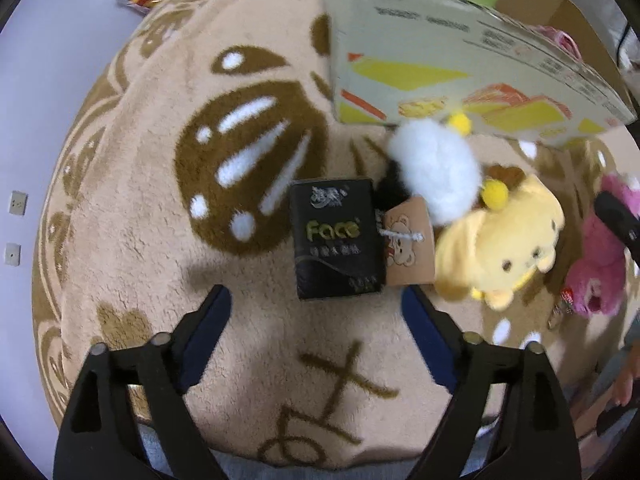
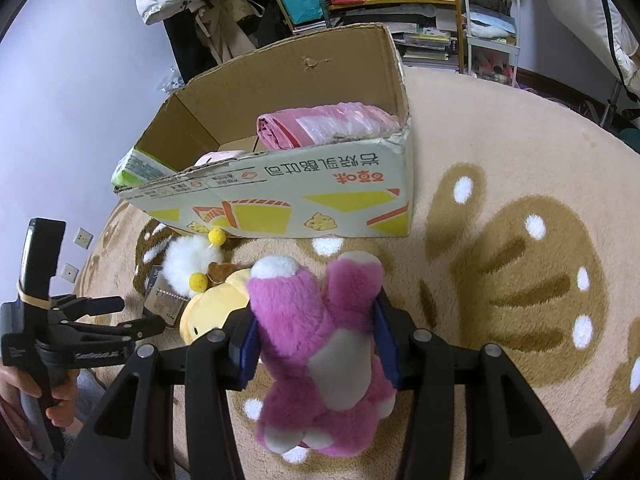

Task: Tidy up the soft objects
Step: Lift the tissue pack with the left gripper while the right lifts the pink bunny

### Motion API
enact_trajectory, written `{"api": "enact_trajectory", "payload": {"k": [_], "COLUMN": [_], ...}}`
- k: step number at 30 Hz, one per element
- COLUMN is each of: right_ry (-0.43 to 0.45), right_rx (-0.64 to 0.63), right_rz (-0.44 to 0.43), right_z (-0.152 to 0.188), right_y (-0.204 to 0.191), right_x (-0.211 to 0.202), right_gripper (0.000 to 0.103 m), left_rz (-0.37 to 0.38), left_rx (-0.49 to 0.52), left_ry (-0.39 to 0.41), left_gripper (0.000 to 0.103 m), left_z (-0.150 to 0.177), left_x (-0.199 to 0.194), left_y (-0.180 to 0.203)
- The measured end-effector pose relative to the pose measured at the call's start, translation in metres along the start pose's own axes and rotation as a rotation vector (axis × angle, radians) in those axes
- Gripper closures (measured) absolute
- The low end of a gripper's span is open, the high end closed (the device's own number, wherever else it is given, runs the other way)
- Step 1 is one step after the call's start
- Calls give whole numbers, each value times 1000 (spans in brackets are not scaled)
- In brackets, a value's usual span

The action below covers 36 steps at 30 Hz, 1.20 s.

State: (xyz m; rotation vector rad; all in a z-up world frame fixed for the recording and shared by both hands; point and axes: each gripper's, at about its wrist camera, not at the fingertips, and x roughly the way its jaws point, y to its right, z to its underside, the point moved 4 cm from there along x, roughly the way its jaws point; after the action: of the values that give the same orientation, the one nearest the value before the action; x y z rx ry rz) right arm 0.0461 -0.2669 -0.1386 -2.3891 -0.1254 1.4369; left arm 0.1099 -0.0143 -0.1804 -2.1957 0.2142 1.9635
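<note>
Right gripper (image 2: 316, 344): we are clamping the pink plush bear (image 2: 320, 360) over the rug (image 2: 500, 152), near the cardboard box (image 2: 320, 208). Left gripper (image 1: 316, 312): we are holding it spread wide, empty, before the black tissue pack (image 1: 336, 240); yellow plush bear (image 1: 500, 248) lying beside it.

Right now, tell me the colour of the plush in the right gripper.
Magenta-pink plush bear with a pale belly; clearest in the right wrist view.
</note>
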Motion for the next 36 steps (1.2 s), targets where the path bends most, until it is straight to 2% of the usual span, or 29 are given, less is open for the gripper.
{"api": "enact_trajectory", "payload": {"k": [3,6,11,18,20,21,23,25,28,32,36], "right_ry": [-3,-3,-2,-3,0,8,26,50,70,98,152], "right_rx": [1,-3,-4,-10,-11,-13,-22,-32,-38,-47,-54], "right_rz": [0,-1,3,6,10,14,14,12,2,-7,-34], "right_z": [-1,-1,-1,-1,-1,-2,-3,-6,-7,-8,-11], "right_y": [0,1,0,1,1,2,2,1,-1,-3,-8], "right_x": [1,1,1,2,1,0,-3,-8,-13,-21,-35], "right_gripper": [52,52,52,52,52,52,52,52,52,53,53], "left_rz": [13,-1,-26,45,22,13,-7,7,14,-17,-21], "left_rx": [41,41,-33,-95,-96,-96,-94,-108,-95,-87,-96], "left_ry": [-3,3,22,24,19,15,-1,-6,13,63,160], "left_gripper": [10,10,11,13,25,28,41,44,57,57,57], "left_z": [4,5,-3,-22,-27,-28,-32,-35,-30,-24,-19], "left_x": [-5,-6,0,15,21,24,34,39,36,16,-16], "left_y": [8,13,0,-2,-3,-3,-2,-3,3,10,10]}}
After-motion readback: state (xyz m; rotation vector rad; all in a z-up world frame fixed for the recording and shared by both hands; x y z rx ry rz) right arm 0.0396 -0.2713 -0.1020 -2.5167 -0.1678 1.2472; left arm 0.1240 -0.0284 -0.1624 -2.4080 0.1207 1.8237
